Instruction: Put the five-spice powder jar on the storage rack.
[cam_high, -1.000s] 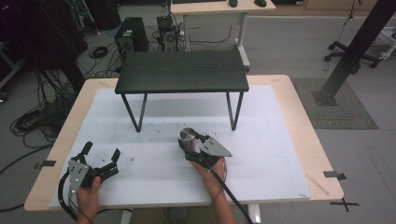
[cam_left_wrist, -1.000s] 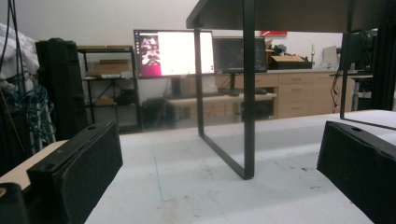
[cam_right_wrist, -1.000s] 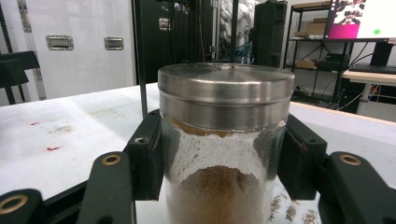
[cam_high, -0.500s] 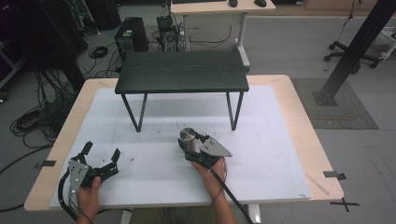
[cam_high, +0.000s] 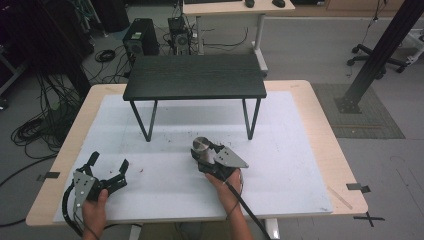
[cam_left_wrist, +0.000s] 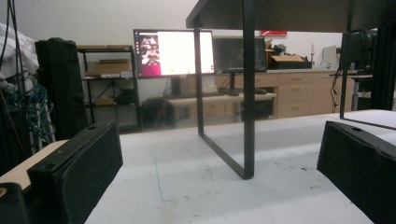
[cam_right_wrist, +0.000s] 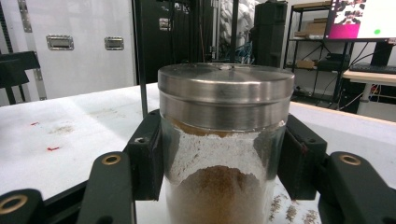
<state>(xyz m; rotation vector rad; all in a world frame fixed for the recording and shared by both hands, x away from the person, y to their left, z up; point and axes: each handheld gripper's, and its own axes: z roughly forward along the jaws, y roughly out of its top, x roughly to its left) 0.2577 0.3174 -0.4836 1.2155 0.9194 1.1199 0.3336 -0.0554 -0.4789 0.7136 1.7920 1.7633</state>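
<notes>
1. A small black table (cam_high: 195, 76) is standing on the far half of the white mat (cam_high: 300, 150), its thin metal legs planted on the mat; the near half of the mat is lying bare apart from a few specks and crumbs.
2. In the left gripper view, one black table leg (cam_left_wrist: 249, 93) is rising straight ahead between the jaws, well beyond them, with a lit monitor (cam_left_wrist: 173, 52) and shelves showing far behind.
3. The left gripper (cam_high: 107, 167) is resting near the mat's near left corner, its jaws standing wide apart with nothing between them.
4. The right gripper (cam_high: 200, 152) is sitting near the middle of the mat, in front of the table, its jaws clamping a jar (cam_right_wrist: 224, 140) from both sides.
5. The jar is standing upright between the black pads (cam_right_wrist: 148, 154), which are pressing on its glass wall just below the metal lid (cam_right_wrist: 226, 84).
6. Brown powder is filling the jar's lower part, with a paler film clinging above it.
7. In the high view the lid (cam_high: 201, 144) is showing at the gripper's front end.
</notes>
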